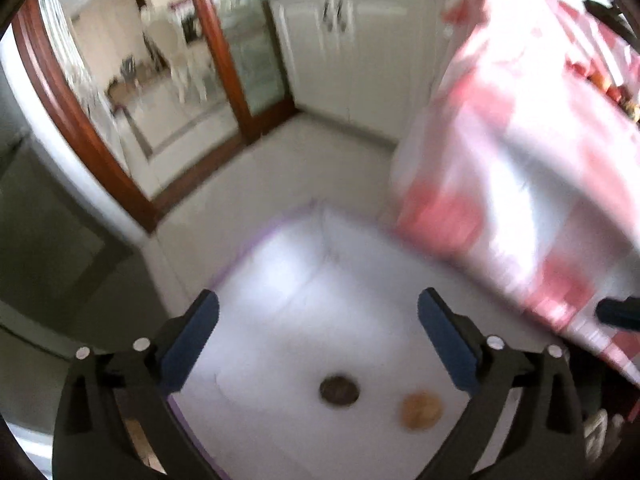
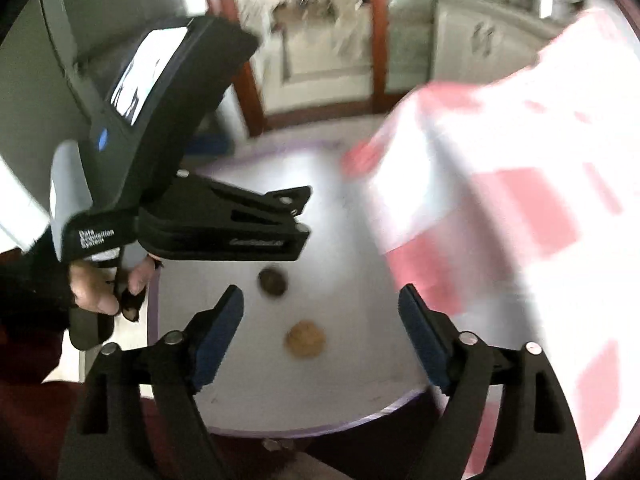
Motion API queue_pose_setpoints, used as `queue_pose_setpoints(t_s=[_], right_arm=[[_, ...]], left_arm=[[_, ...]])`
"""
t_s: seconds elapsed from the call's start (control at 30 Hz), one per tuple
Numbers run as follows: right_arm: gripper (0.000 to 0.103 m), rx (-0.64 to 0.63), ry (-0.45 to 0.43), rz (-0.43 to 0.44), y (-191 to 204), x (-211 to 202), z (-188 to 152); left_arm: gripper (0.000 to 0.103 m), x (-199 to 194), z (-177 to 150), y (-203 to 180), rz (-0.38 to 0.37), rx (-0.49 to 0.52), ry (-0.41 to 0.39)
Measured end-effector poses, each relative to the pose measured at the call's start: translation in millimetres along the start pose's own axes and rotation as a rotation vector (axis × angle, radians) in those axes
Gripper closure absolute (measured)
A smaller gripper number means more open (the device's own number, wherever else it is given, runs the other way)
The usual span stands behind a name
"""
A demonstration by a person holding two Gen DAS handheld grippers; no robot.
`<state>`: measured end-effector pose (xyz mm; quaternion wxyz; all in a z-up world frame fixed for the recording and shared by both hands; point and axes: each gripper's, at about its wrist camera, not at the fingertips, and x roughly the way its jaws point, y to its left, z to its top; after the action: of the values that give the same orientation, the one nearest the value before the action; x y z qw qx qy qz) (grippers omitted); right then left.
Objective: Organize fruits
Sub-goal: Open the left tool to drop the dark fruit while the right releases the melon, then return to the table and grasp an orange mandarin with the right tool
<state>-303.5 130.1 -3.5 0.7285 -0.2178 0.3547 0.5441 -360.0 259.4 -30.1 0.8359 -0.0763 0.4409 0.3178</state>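
Two small round fruits lie on a white surface with a purple edge (image 1: 280, 272): a dark brown fruit (image 1: 339, 390) and, to its right, an orange-tan fruit (image 1: 421, 410). My left gripper (image 1: 318, 300) hangs open above the surface with nothing between its blue pads. The fruits lie below and apart from it. In the right wrist view the dark fruit (image 2: 273, 281) and the tan fruit (image 2: 305, 339) sit between and below the fingers of my open, empty right gripper (image 2: 320, 294). The left gripper (image 2: 306, 214) shows at the left there, held by a gloved hand (image 2: 92, 288).
A pink-and-white checked cloth (image 1: 520, 160) hangs over the right side, blurred, also large in the right wrist view (image 2: 500, 200). Behind stand white cabinets (image 1: 340, 60) and a wood-framed glass door (image 1: 224, 60). Pale floor (image 1: 300, 160) surrounds the white surface.
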Motion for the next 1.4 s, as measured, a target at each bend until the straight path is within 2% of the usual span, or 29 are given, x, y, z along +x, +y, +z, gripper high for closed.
queue_pose_setpoints(t_s=[0.03,0.1,0.2,0.27,0.33,0.43,0.57,0.7,0.77,0.87,0.93,1.03,1.13,1.3,1.4], right_arm=[[0.016,0.016,-0.045,-0.018,-8,-14,1],[0.016,0.06,-0.124,-0.073,-27,-41,0],[0.016,0.157,-0.213,-0.212,-72,-87,-6],[0.016,0.242,-0.265,-0.332,-110,-122,-18],[0.016,0.33,-0.292,-0.425,-144,-147,-30],[0.016,0.468,-0.33,-0.501,-197,-189,-56],[0.016,0.692,-0.361,-0.615,-272,-219,-101],[0.016,0.875,-0.363,-0.667,-351,-230,-139],[0.016,0.884,-0.312,-0.641,-385,-224,-145],[0.016,0.901,-0.271,-0.692,-424,-214,-148],[0.016,0.928,-0.245,-0.682,-442,-207,-147],[0.016,0.955,-0.202,-0.655,-475,-194,-135],[0.018,0.917,-0.16,-0.663,-503,-177,-114],[0.032,0.887,-0.101,-0.631,-533,-153,-96],[0.046,0.858,-0.08,-0.638,-540,-145,-90]], left_arm=[[0.001,-13,12,-9,-0.005,0.011,-0.052],[0.001,-33,34,-23,-0.028,0.027,-0.125],[0.001,-60,67,-60,-0.099,0.063,-0.221],[0.001,-79,92,-95,-0.18,0.099,-0.274],[0.001,-86,112,-131,-0.256,0.13,-0.292],[0.001,-88,141,-193,-0.383,0.188,-0.295],[0.001,-68,172,-287,-0.511,0.255,-0.256],[0.001,-31,185,-358,-0.583,0.283,-0.188],[0.001,-15,188,-379,-0.592,0.293,-0.151],[0.001,6,192,-398,-0.605,0.276,-0.104],[0.002,17,199,-402,-0.645,0.245,-0.054],[0.002,26,202,-399,-0.698,0.208,-0.04],[0.002,23,201,-393,-0.711,0.182,-0.06],[0.002,13,197,-392,-0.688,0.212,-0.101],[0.002,10,195,-395,-0.676,0.229,-0.118]])
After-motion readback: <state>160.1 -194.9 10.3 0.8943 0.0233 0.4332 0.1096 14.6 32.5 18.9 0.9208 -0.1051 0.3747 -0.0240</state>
